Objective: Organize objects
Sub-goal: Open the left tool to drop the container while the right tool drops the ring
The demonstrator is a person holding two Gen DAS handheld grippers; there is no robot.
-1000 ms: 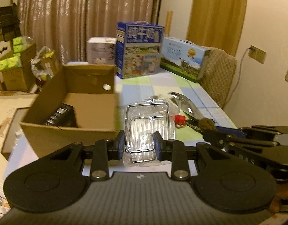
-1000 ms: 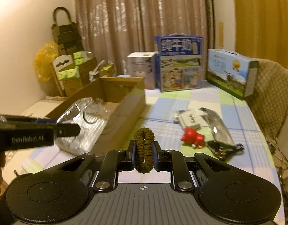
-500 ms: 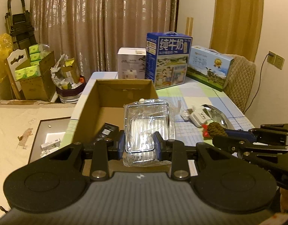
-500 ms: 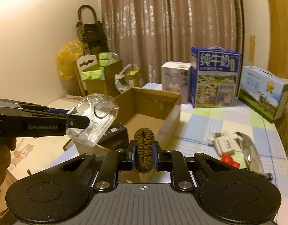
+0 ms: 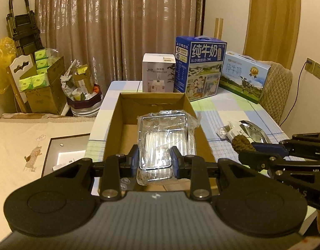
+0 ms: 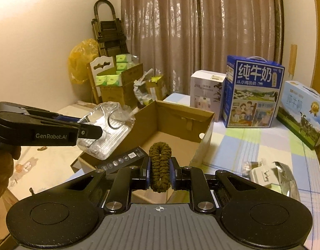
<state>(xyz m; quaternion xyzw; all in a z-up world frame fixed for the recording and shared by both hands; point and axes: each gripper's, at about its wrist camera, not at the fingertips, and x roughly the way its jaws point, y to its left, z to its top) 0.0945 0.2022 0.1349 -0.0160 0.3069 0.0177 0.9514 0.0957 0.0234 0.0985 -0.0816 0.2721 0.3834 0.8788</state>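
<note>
Holding two items above open cardboard box (image 5: 151,112).
Left gripper (image 5: 154,161) clamping plastic-wrapped wire rack (image 5: 166,133); right gripper (image 6: 160,175) pinching braided olive cord loop (image 6: 160,162).

The open cardboard box (image 6: 180,129) has bare floor toward its far end, while a flat black package (image 6: 122,159) takes up its near left corner and its upright walls ring the opening. Behind it a white carton (image 5: 159,73), a blue milk carton (image 5: 199,66) and a light blue carton (image 5: 243,77) wall off the back of the worktop (image 5: 233,112). To the right of the box lies a cluster of small items (image 6: 270,175), seemingly a white adapter and a shiny wrapper, with clear checked cloth beyond.
</note>
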